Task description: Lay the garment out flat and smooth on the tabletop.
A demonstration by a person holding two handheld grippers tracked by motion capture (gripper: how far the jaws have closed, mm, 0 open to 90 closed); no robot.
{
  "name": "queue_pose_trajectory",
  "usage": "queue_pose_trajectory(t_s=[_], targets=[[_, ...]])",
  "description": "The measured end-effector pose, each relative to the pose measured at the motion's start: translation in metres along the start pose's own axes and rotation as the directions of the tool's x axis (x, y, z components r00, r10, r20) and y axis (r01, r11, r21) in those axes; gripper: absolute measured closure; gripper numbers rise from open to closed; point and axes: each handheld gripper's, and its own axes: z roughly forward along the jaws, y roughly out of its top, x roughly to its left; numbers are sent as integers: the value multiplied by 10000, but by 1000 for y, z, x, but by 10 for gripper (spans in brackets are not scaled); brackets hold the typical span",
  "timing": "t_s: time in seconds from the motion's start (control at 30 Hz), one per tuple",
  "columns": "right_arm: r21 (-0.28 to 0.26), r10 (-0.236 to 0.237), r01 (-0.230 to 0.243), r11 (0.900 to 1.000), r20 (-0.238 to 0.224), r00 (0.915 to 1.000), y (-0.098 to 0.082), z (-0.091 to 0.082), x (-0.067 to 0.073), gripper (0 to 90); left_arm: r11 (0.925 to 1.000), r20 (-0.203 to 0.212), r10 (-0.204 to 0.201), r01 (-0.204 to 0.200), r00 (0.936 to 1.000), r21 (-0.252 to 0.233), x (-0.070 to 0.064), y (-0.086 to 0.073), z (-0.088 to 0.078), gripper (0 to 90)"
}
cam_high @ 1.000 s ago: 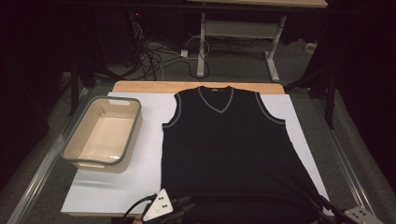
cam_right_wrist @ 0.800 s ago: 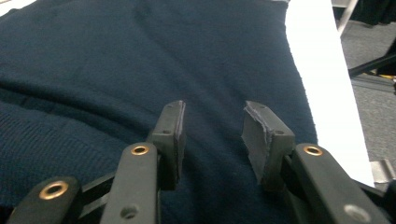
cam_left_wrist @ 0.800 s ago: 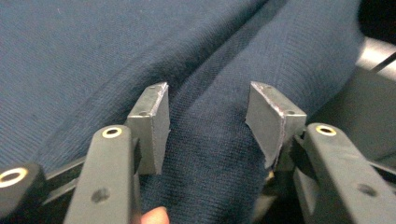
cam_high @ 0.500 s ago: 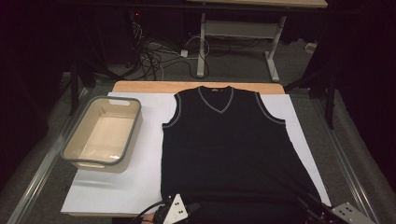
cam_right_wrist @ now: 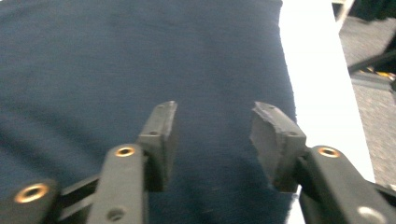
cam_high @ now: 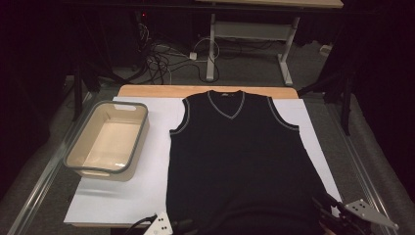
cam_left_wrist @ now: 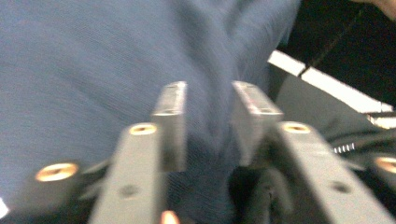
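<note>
A dark sleeveless V-neck vest (cam_high: 240,156) with grey trim lies flat on the white sheet (cam_high: 122,196), neck away from me. My left gripper (cam_high: 181,226) is at the vest's near left hem. In the left gripper view its jaws (cam_left_wrist: 210,93) have just been opening and stand apart, with blurred vest fabric (cam_left_wrist: 93,70) between and behind them. My right gripper (cam_high: 329,209) is at the near right corner of the vest. Its jaws (cam_right_wrist: 215,112) have also just been opening and hover apart over the fabric (cam_right_wrist: 116,56) beside the vest's right edge, pressing on nothing.
A beige basin (cam_high: 107,142) with a grey rim stands on the left of the sheet. The wooden table edge (cam_high: 205,91) shows at the far side. Beyond it are cables (cam_high: 161,58) and a desk frame (cam_high: 254,34) on the floor.
The left gripper's plate went right along the near hem, then back left and lower in the high view. The right gripper's plate shifted slightly. The vest and basin lie as before.
</note>
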Motion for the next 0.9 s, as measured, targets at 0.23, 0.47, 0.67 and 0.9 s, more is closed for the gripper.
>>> queue_pose_trajectory(t_s=[0.23,0.47,0.67,0.9], targets=[[869,409,-473,9951,740,9964,9,28,-33,425,9808,-3135,-844,1343,9458,1412,58,15,4,338],[907,419,-456,9948,423,9982,8,32,-32,868,9859,-2742,15,444,9617,1611,55,16,17,775],[448,55,-72,9990,381,9993,-4,10,-18,882,9883,-2644,34,370,9644,1477,55,6,-11,825],[183,-221,222,9996,-91,9997,-20,-39,13,879,9929,-2665,-317,609,9633,1019,47,-21,-59,827]])
